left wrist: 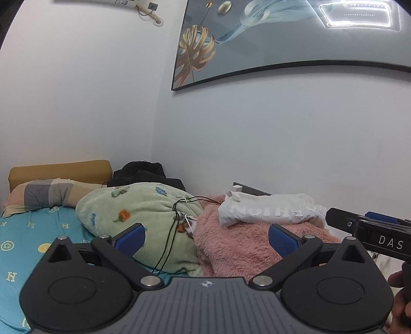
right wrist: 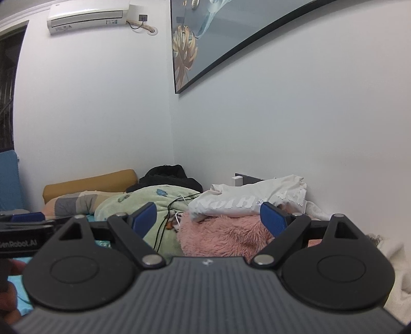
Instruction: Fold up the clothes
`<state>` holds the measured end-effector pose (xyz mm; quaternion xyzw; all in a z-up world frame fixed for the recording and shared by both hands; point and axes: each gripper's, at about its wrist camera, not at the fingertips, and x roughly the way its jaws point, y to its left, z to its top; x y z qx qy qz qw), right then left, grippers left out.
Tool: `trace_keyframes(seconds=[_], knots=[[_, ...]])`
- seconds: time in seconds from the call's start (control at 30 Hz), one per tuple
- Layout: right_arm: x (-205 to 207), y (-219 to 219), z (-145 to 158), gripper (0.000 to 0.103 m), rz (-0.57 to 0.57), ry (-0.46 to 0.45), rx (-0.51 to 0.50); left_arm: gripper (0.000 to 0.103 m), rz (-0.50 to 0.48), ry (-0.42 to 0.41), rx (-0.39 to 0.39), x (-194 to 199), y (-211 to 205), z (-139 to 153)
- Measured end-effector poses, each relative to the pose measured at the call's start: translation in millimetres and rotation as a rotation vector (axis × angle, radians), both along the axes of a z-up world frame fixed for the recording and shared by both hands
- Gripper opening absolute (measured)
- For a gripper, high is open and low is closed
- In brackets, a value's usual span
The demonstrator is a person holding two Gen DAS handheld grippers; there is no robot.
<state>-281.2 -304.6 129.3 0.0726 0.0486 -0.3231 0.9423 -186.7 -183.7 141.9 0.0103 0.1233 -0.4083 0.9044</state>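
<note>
**Two wide claws, one white garment waiting on the bed**

Hovering low over the bed [left wrist: 30, 231], the left claw [left wrist: 205, 237] stood wide, its blue pads [left wrist: 131, 237] well apart and holding nothing. The right claw [right wrist: 208, 219] was likewise spread wide and empty; between its pads lay only bedding.

Outward from the left claw, at twelve o'clock, black cables [left wrist: 177, 218] trailed down a green fleece blanket [left wrist: 138, 205]. At about one o'clock a pink fluffy blanket [left wrist: 244, 244] was heaped, and on top of it rested the task's thing: a white garment [left wrist: 269, 208] with pale lettering, bunched into a loose roll close against the wall. From the right claw the same white garment sat at about one o'clock, just beyond the right-hand pad. Farther off, at ten o'clock, lay a striped pillow [left wrist: 48, 192] and a mustard cushion [left wrist: 59, 169], with a dark garment [right wrist: 167, 174] in the corner. A framed picture [left wrist: 282, 38] hung above, and an air conditioner [right wrist: 87, 15] was mounted at eleven o'clock in the right view.

Folding had not begun, by my reading; the step in hand was reaching for the garment. Doing it well would probably mean pinching only white cloth at two separated edges, not the pink pile beneath, and lifting it clear of the cables before spreading it flat on open sheet.
</note>
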Motion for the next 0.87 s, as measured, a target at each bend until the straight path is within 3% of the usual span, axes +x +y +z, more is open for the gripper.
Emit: trace_keyframes(seconds=[0.87], knots=[[1, 12, 5, 0.089, -0.017, 0.026, 0.009, 0.103, 0.025, -0.005, -0.037, -2, 15, 9]])
